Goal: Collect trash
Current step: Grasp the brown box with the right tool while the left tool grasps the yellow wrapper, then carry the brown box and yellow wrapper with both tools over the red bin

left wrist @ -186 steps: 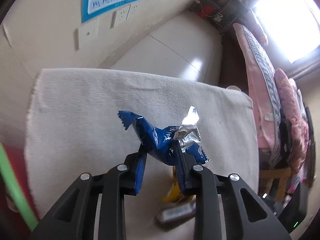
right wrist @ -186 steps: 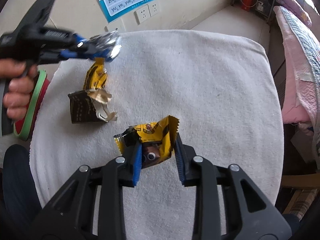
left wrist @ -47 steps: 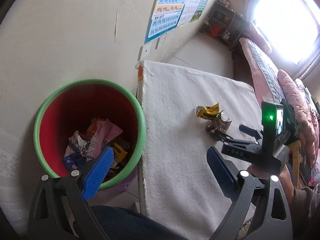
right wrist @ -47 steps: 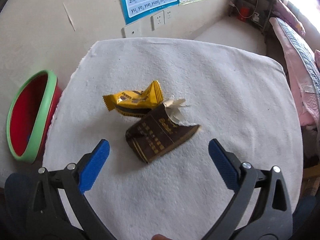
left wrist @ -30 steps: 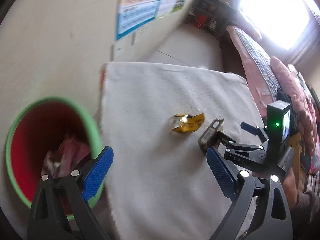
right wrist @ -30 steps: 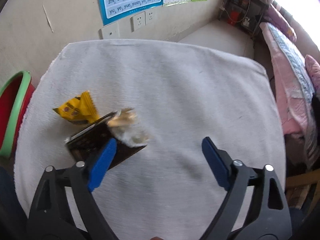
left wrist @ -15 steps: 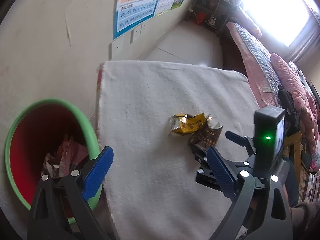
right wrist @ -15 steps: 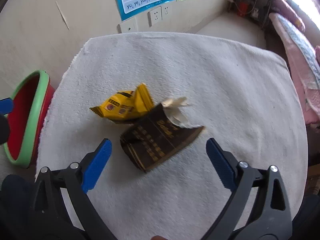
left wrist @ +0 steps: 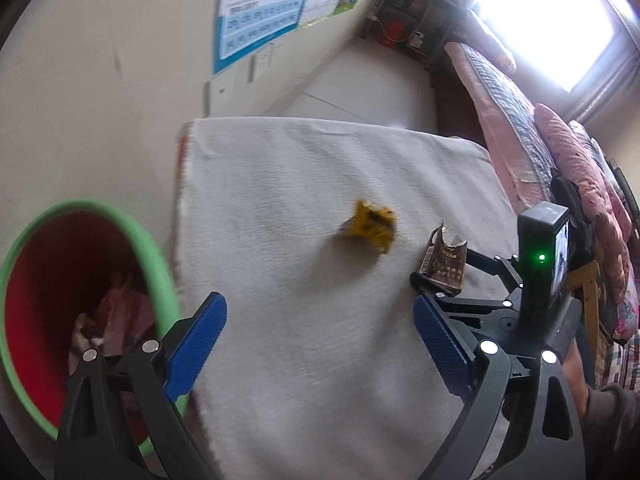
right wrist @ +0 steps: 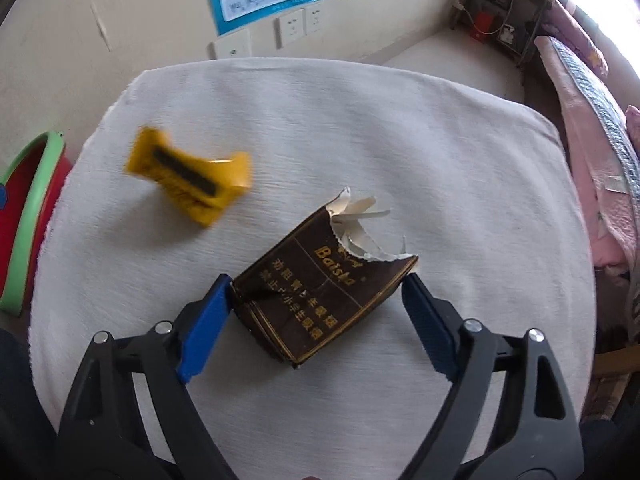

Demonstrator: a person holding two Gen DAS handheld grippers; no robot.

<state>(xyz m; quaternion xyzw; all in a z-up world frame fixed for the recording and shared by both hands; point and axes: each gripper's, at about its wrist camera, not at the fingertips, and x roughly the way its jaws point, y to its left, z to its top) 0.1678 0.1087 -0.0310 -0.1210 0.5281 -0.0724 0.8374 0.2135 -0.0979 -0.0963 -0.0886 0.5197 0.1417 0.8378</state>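
A torn brown cigarette pack sits between the pads of my right gripper, which touch its two sides; it shows upright in the left wrist view. A yellow snack wrapper, blurred, is to its left on the white cloth; it also shows in the left wrist view. My left gripper is open and empty above the cloth's near left edge, beside the red bin with a green rim that holds several wrappers.
The table is covered by a white towel. The bin rim shows at its left edge. A wall with sockets and a poster stands behind. A pink bed lies to the right.
My right gripper has closed in onto the brown pack and tipped it up. The yellow wrapper has shifted away to the left and blurs. My left gripper has stayed open and turned toward the table.
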